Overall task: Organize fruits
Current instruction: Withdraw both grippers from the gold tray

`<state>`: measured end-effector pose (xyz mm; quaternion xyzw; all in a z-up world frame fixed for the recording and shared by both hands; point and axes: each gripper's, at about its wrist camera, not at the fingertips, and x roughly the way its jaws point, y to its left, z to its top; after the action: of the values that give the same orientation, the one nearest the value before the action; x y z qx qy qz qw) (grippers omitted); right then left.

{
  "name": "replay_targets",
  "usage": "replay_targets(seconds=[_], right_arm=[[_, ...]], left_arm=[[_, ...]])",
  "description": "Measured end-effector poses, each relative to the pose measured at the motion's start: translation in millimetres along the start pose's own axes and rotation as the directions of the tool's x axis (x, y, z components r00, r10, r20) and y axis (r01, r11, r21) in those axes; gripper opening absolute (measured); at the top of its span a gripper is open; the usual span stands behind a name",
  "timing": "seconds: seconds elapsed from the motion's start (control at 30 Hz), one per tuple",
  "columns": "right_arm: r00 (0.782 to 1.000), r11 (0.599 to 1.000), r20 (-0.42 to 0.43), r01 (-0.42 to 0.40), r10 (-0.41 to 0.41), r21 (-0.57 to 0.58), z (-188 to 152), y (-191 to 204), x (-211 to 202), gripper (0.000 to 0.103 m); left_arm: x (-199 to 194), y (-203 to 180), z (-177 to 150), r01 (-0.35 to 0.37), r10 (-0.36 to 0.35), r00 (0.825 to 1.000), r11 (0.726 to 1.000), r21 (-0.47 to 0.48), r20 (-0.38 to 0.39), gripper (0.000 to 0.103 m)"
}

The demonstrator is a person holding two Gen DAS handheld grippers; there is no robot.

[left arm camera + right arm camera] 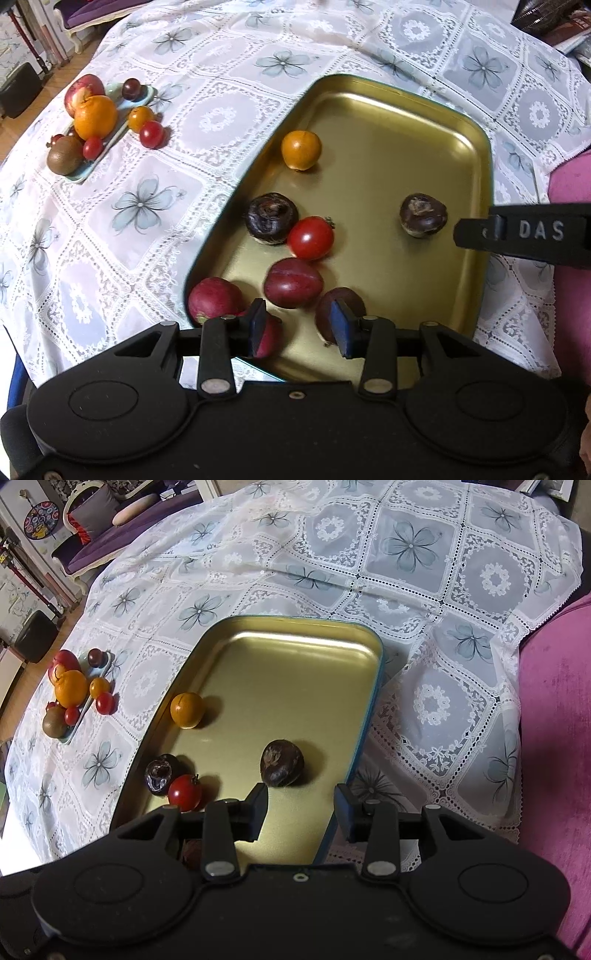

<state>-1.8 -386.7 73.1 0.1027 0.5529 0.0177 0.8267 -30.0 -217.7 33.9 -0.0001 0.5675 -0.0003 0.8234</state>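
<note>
A gold metal tray (388, 122) holds an orange fruit (301, 150), two dark brown fruits (272, 218) (423, 215), a red tomato (311, 237) and several dark red plums (293, 282). My left gripper (300, 328) is open and empty, low over the tray's near end among the plums. My right gripper (301, 810) is open and empty, just short of the dark brown fruit (282, 763); one finger (517, 234) shows in the left wrist view. The tray (295, 642), orange fruit (187, 709) and tomato (184, 792) show in the right wrist view.
A pale green dish (88, 173) at the far left holds an orange (95, 116), apple, kiwi (64, 155), small tomatoes and a dark fruit; it also shows in the right wrist view (79, 720). A lace tablecloth (221, 55) covers the table. A pink seat (554, 738) lies to the right.
</note>
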Motion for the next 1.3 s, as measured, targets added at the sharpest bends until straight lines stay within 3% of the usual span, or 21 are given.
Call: replay_targets(seconds=[0.43,1.3], right_arm=[[1.0,0.998,-0.014,0.023,-0.024,-0.057,-8.2,16.8,3.2,0.042],[0.992,0.981,-0.096,0.061,-0.08,-0.182,-5.9,93.1,35.5,0.042]], left_arm=[[3.8,51.2,7.0,-0.073,0.074,0.997,0.994,-0.084,0.012,0.05],[43.4,175.6,37.9,-0.07,0.071,0.997,0.967,-0.247,-0.002,0.05]])
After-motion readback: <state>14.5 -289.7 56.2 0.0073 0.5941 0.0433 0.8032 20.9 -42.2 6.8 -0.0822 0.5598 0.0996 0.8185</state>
